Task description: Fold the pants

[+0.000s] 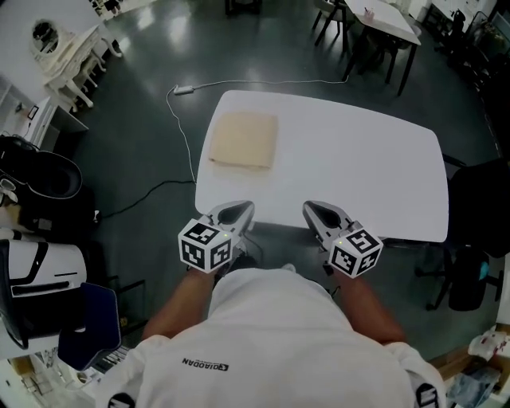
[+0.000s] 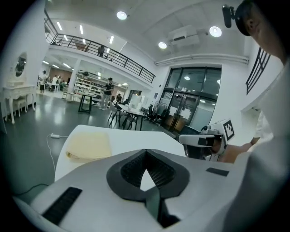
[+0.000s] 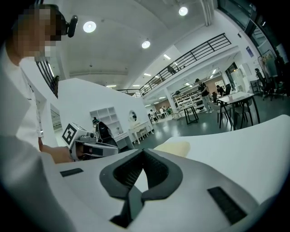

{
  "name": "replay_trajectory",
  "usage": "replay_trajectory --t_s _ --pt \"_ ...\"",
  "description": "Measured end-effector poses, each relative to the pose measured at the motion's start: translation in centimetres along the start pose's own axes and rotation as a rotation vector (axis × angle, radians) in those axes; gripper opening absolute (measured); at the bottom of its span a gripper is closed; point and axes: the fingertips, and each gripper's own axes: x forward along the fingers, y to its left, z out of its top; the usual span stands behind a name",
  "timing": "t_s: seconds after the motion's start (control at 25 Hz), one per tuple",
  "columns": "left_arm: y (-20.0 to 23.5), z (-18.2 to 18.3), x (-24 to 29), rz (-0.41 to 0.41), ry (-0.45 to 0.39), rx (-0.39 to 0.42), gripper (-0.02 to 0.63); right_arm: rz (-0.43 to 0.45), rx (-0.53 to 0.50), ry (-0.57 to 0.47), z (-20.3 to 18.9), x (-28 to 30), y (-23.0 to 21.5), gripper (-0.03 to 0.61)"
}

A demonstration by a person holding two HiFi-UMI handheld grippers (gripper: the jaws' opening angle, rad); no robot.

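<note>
The pants (image 1: 243,139) lie folded into a flat beige rectangle on the far left part of the white table (image 1: 358,159). They also show in the left gripper view as a pale pad (image 2: 89,145) and in the right gripper view (image 3: 174,147). My left gripper (image 1: 239,209) hovers at the table's near edge, jaws shut with nothing between them (image 2: 145,153). My right gripper (image 1: 312,207) is level with it a short way to the right, also shut and empty (image 3: 144,152). Both are well short of the pants.
A white cable (image 1: 179,119) runs along the floor past the table's left side. A black chair (image 1: 478,231) stands at the table's right edge. Dark tables and chairs (image 1: 374,24) are farther back, and black and white equipment (image 1: 36,239) sits on the left.
</note>
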Motion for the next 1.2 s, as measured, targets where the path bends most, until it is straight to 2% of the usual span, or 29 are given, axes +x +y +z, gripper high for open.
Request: replay_trajectory --t_s 0.12,0.28,0.6,0.76,0.96,1.2 --pt "-0.4 -1.1 -1.2 0.030 0.015 0.024 0.023 0.036 -0.004 0.003 -0.6 0.1 0.8 0.018" --pt "0.2 -2.1 -2.5 0.035 0.025 0.017 0.023 0.047 -0.010 0.009 -1.1 0.5 2.1 0.018" --pt "4.5 1.0 -4.4 -0.041 -0.002 0.047 0.023 -0.036 -0.002 -0.009 -1.2 4.7 4.6 0.018" --pt "8.5 1.1 -7.4 -0.063 0.015 0.087 0.023 -0.079 0.020 -0.023 -1.5 9.0 7.0 0.018" --pt "14.7 0.1 -10.0 -0.091 0.049 0.024 0.023 -0.119 0.002 -0.040 -1.5 13.6 10.8 0.018" --pt "18.5 1.2 -12.6 -0.162 0.045 0.066 0.023 -0.193 0.007 -0.044 -2.5 16.9 14.1 0.018"
